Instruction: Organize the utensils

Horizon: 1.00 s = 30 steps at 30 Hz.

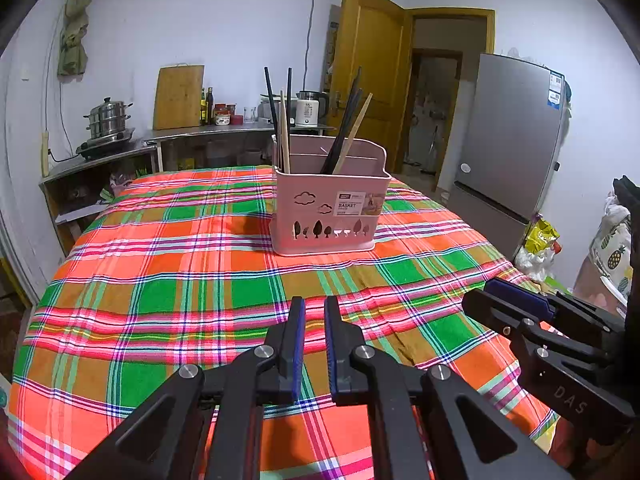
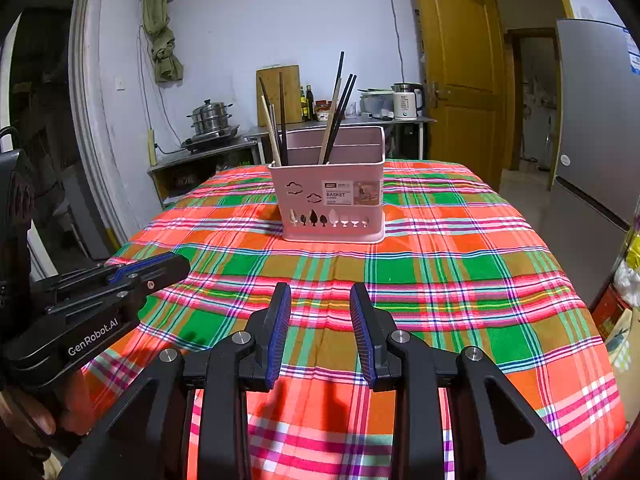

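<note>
A pink utensil basket (image 1: 330, 212) stands upright in the middle of the plaid-covered table (image 1: 160, 280); it also shows in the right wrist view (image 2: 332, 204). Several black and wooden chopsticks (image 1: 348, 132) stand in its compartments, also seen in the right wrist view (image 2: 336, 116). My left gripper (image 1: 314, 312) is empty, its jaws a narrow gap apart, above the cloth short of the basket. My right gripper (image 2: 320, 300) is open and empty, also short of the basket. Each gripper shows in the other's view: right gripper (image 1: 492, 300), left gripper (image 2: 176, 268).
A steel counter (image 1: 200, 132) along the far wall carries a steamer pot (image 1: 108, 120), cutting board (image 1: 178, 96), bottles and a kettle (image 1: 308, 110). A wooden door (image 1: 368, 72) and a grey fridge (image 1: 508, 148) stand to the right. Bags (image 1: 540, 244) lie by the fridge.
</note>
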Tool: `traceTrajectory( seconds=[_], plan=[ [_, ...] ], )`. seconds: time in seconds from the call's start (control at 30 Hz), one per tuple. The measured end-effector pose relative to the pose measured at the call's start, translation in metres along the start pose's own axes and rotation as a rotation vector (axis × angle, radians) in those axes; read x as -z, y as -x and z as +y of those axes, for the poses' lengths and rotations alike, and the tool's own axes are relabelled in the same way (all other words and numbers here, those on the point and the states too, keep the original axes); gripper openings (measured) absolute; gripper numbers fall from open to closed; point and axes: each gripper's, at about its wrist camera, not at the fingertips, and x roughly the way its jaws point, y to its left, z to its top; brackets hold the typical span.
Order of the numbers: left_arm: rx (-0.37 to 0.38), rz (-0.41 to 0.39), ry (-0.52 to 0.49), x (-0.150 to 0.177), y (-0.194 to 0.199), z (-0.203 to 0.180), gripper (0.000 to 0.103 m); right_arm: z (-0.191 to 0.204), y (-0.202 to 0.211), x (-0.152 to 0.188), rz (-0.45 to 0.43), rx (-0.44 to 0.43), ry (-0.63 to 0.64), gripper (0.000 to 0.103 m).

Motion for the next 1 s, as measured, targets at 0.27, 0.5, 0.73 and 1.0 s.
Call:
traceTrajectory(
  seconds=[0.27,0.5,0.73,1.0],
  plan=[
    [-0.007,0.002,-0.013,0.0010,0.0007,-0.0018,0.008,0.0003,0.0005,-0.0001,0.000,0.001,0.001,0.031],
    [-0.002,0.004,-0.021,0.0014,0.0008,-0.0052,0.008,0.0009,0.0012,0.0006,0.002,0.000,0.001,0.031],
    [0.002,0.005,-0.024,0.0017,0.0019,-0.0055,0.008,0.0014,0.0016,0.0011,0.002,0.000,0.001,0.032],
    [-0.004,0.009,-0.032,0.0026,0.0030,-0.0063,0.008,0.0013,0.0019,0.0010,0.002,0.000,0.002,0.031]
  ],
)
